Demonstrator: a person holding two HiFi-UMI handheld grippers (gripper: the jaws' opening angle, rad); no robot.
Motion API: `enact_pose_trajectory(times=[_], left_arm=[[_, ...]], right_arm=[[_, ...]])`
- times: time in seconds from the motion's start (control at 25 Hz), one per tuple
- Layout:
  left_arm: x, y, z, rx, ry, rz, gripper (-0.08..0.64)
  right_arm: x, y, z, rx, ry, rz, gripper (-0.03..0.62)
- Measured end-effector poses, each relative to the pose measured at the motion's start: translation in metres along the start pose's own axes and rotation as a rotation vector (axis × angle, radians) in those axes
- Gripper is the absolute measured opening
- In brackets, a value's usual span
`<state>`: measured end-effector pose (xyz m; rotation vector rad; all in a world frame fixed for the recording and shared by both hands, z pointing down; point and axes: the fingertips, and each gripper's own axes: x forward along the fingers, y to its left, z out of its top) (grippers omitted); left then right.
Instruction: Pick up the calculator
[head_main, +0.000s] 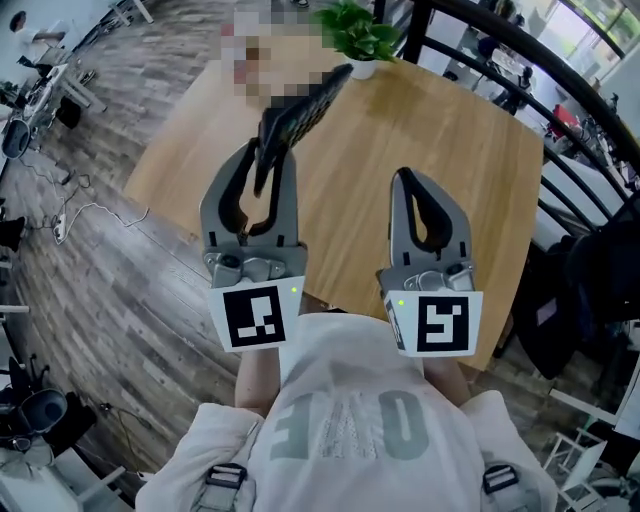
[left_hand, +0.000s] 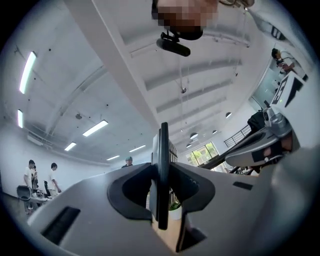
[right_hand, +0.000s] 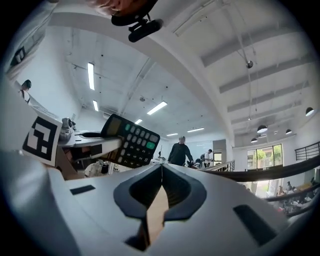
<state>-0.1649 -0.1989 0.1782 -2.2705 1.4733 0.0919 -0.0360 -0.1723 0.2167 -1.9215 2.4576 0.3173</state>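
One calculator; one potted plant; one table.

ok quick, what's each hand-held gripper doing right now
left hand-held gripper: closed on the calculator
right hand-held gripper: closed, empty

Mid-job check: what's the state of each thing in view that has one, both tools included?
left tool: shut on the calculator.
calculator: clear of the table, clamped edge-on between the left tool's jaws.
right tool: shut, nothing between its jaws.
potted plant: upright at the table's far edge.
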Motion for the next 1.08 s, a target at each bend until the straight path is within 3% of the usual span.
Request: enact_pose_trajectory(times=[0.28, 0.48, 1.08], left_arm=[[-0.012, -0.003, 0.004, -0.027, -0.055, 0.027, 0.110], [-0.016, -0.003, 0.003, -0.032, -0.055, 0.019, 0.110], [-0.018, -0.005, 0.004, -0.032, -0.051, 0.002, 0.097]], right_arm=[[-0.005, 0.001, -0.003, -0.014, 0.002, -0.017, 0.018], [-0.003, 0.006, -0.004, -0.045, 0.012, -0.004, 0.018], [-0.001, 0.014, 0.001, -0.020, 0.003, -0.010, 0.018]])
